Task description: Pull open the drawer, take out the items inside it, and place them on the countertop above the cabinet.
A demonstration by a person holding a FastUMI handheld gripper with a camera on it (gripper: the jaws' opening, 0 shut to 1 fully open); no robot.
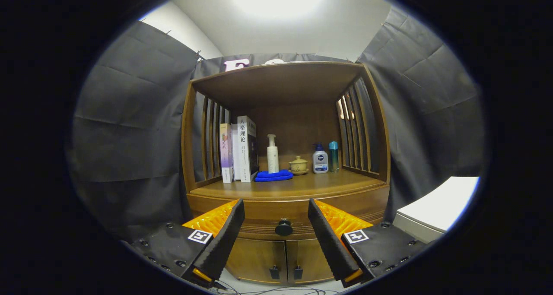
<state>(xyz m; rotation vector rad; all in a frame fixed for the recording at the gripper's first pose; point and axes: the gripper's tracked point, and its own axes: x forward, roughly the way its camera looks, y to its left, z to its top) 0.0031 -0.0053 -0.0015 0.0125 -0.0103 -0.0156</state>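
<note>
On the countertop [302, 185] of the wooden cabinet [285, 157] we see books [238, 150] standing upright at the left, their spines printed with Chinese characters; the white spine reads 人格理论, while the writing on the paler spine beside it is too small for us to make out. Right of them a white pump bottle [272, 153] stands on a folded blue cloth [273, 175], then a small lidded ceramic pot [298, 165], a white bottle with a dark blue round logo [320, 159] whose wording we cannot read, and a slim teal bottle [333, 156]. Below the countertop the drawer [276, 208] is closed, a plain wood front with 1 round dark knob [284, 227] at its middle, above 2 small cabinet doors [283, 258]. Our gripper [276, 219] is spread wide and holds nothing; the knob sits between its fingers [227, 234], touching neither.
</note>
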